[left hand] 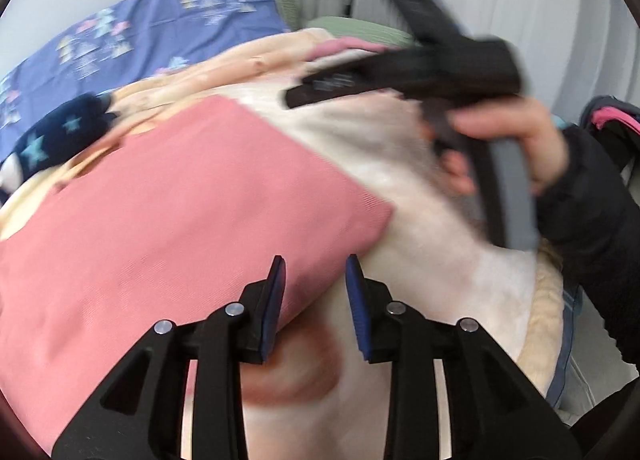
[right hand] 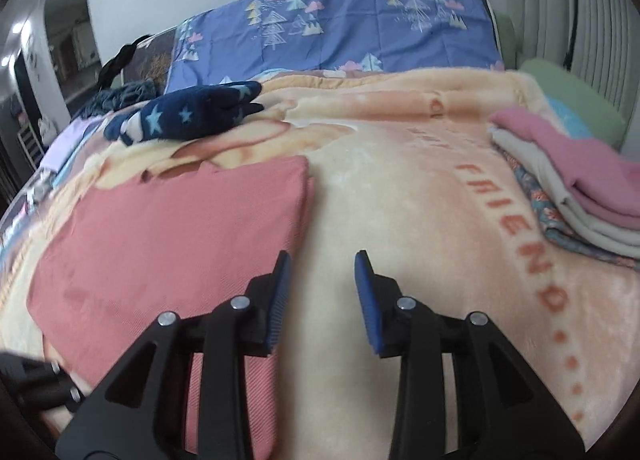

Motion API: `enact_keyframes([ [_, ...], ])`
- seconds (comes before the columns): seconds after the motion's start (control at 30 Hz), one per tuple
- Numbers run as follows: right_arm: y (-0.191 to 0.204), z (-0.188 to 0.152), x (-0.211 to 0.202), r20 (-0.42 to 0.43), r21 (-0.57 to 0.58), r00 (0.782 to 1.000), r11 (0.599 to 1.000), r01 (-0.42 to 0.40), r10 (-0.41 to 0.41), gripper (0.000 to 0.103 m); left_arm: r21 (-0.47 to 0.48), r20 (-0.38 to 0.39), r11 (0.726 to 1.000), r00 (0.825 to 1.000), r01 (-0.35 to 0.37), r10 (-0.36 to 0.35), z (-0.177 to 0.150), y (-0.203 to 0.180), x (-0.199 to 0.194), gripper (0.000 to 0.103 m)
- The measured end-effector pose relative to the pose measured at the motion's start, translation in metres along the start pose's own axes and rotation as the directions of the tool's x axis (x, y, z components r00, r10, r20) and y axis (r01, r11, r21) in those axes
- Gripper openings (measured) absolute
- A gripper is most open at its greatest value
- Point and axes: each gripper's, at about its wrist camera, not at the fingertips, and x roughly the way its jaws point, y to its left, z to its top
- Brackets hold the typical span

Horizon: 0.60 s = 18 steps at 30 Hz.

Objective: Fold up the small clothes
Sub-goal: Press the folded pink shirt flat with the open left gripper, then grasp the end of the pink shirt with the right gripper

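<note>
A pink garment (left hand: 160,200) lies folded flat as a rectangle on the cream blanket (left hand: 420,220); it also shows in the right wrist view (right hand: 168,228). My left gripper (left hand: 315,260) is open and empty, its fingers over the garment's near right corner. My right gripper (right hand: 322,256) is open and empty, just right of the garment's right edge, above the blanket (right hand: 400,200). In the left wrist view the right gripper's body (left hand: 400,72) and the hand holding it are at the upper right, blurred.
A navy star-patterned item (right hand: 188,112) lies behind the pink garment. A stack of folded clothes (right hand: 580,188), pink on top, sits at the right. A blue tree-print pillow (right hand: 340,32) stands at the bed's head. A green cushion (right hand: 572,100) is far right.
</note>
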Motion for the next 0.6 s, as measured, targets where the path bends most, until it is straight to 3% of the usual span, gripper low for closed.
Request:
enact_keyframes([
  [0.07, 0.028, -0.005, -0.014, 0.02, -0.072, 1.0, 0.997, 0.012, -0.01, 0.035, -0.026, 0.016, 0.999, 0.999, -0.036, 0.036, -0.009, 0.011, -0.015, 0.032],
  [0.17, 0.069, -0.009, -0.026, 0.047, -0.178, 0.999, 0.984, 0.021, -0.013, 0.039, -0.073, 0.041, 0.994, 0.996, -0.081, 0.084, -0.024, 0.032, -0.04, 0.04],
  [0.33, 0.156, -0.019, -0.043, 0.095, -0.373, 0.994, 0.928, -0.012, 0.051, 0.044, -0.163, 0.069, 0.977, 0.986, -0.139, 0.151, -0.051, 0.077, -0.079, 0.041],
  [0.47, 0.21, -0.026, -0.048, 0.09, -0.455, 0.988, 0.888, -0.074, 0.129, 0.045, -0.233, 0.066, 0.954, 0.976, -0.186, 0.206, -0.078, 0.111, -0.109, 0.041],
  [0.6, 0.254, -0.035, -0.047, 0.083, -0.507, 0.984, 0.857, -0.094, 0.157, 0.045, -0.298, 0.059, 0.925, 0.963, -0.236, 0.264, -0.106, 0.146, -0.137, 0.041],
])
